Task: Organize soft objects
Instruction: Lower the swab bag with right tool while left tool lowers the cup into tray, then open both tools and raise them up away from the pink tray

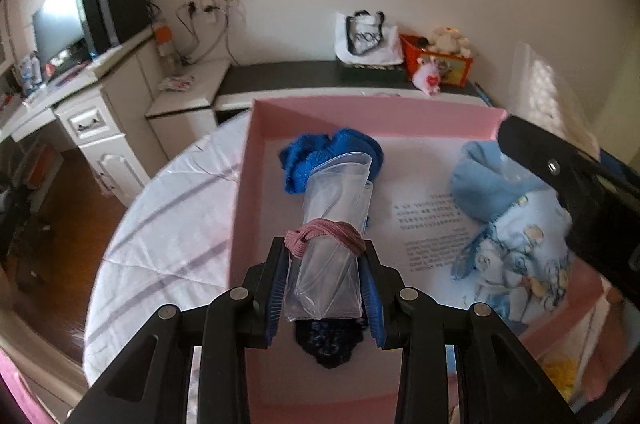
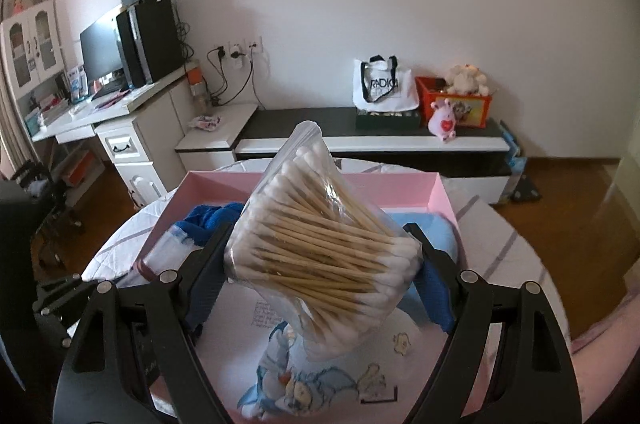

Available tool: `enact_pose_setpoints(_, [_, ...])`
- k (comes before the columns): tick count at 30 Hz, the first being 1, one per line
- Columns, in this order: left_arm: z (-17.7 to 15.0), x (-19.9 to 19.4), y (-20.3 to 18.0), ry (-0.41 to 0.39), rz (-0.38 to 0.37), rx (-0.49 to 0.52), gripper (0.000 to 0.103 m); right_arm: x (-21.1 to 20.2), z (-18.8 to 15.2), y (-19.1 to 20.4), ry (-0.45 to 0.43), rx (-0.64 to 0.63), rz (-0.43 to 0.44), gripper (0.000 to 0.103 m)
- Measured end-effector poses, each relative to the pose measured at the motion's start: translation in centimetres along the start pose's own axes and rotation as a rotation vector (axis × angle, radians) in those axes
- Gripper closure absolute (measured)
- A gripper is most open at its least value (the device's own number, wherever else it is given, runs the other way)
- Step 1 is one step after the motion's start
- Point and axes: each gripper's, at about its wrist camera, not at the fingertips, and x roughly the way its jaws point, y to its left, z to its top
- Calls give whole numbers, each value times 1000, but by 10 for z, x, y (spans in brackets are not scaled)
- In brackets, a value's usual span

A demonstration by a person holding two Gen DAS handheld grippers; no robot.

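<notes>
Both tongs loaded above the shallow pink cardboard box

Left tongs pinch a rolled clear plastic bag, pointing forward; right tongs, wide, clamp a bag of cotton swabs.

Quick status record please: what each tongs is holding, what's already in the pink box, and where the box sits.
left tongs: shut on rolled clear bags tied with a pink band
right tongs: shut on bag of cotton swabs
pink box: open, on the white-covered round table
in box: dark blue knit, light blue cloth, cartoon-print cloth
under left tongs: a dark knit item
</notes>
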Motion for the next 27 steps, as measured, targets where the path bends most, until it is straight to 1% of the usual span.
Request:
enact_pose_setpoints(2, [4,5,2,6,0,-1,71,4,-2,-6,-5,15,7,21])
enact_pose_setpoints(5, [5,7,1,-9,26,17,69,10,-5,-14,3,49,22,17])
enact_pose_setpoints(8, [2,8,-2,-29,34,19,69,14,-6,-19,6,71,39,17])
enact_pose_setpoints(10, [-3,8,-5,-43,53,22,68,12,-8,-24,-2,89,48,14])
enact_pose_setpoints(11, [-2,9,-5,-49,61,22,68,10,-8,-26,-14,98,51,10])
enact_pose_setpoints(12, [-9,7,-8,-56,67,20,66,8,-8,-27,-27,104,51,7])
enact_pose_setpoints(14, [-14,5,-13,-73,84,21,56,0,-9,-31,-68,117,39,3])
enact_pose_setpoints(15, [-18,3,-15,-83,91,22,46,-4,-9,-33,-85,122,30,0])
enact_pose_setpoints(16, [-21,1,-16,-95,95,22,35,-7,-10,-34,-96,126,23,0])
enact_pose_setpoints(18, [-25,0,-19,-112,102,23,27,-12,-11,-39,-120,144,4,0])
enact_pose_setpoints(20, [-30,0,-22,-120,110,21,21,-12,-10,-43,-117,158,2,0])
enact_pose_setpoints(22, [-35,1,-25,-117,113,17,15,-9,-11,-44,-92,162,2,0])
enact_pose_setpoints(27, [-42,-2,-27,-124,104,16,12,2,-14,-43,-33,154,-6,0])
